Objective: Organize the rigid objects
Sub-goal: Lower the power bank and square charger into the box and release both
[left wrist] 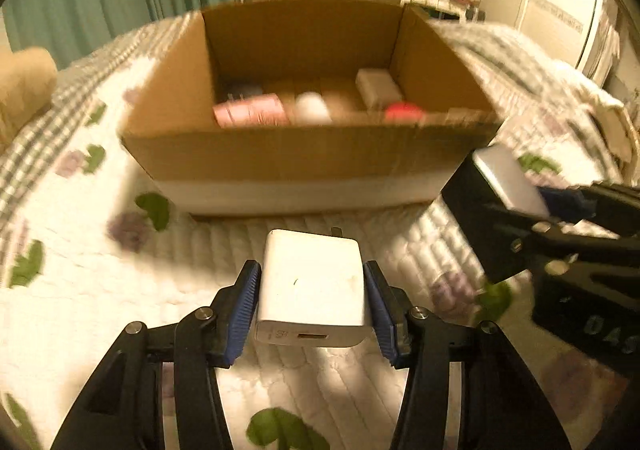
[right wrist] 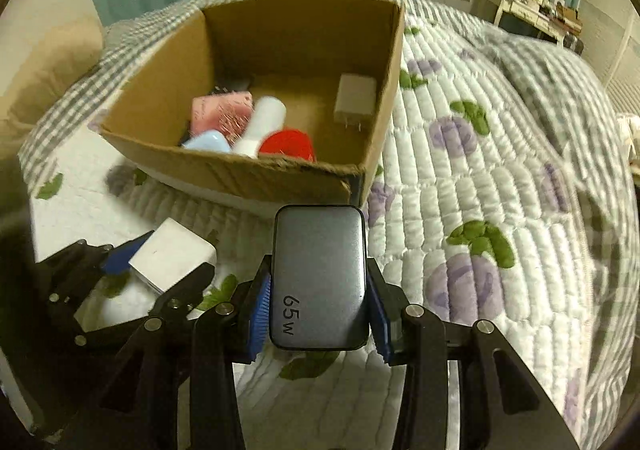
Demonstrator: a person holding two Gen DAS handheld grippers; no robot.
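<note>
Both claws are loaded: the left gripper (left wrist: 311, 306) is clamped on a white charger (left wrist: 312, 286), the right gripper (right wrist: 319, 312) on a grey charger (right wrist: 319, 278) marked 65w. Each charger's long axis runs forward along the fingers, straight toward the cardboard box (left wrist: 280, 162) on the quilt (right wrist: 480, 210). That box lies ahead of both, above the near wall. Blur makes it hard to judge, but the left claw looks squarer to the opening.
</note>
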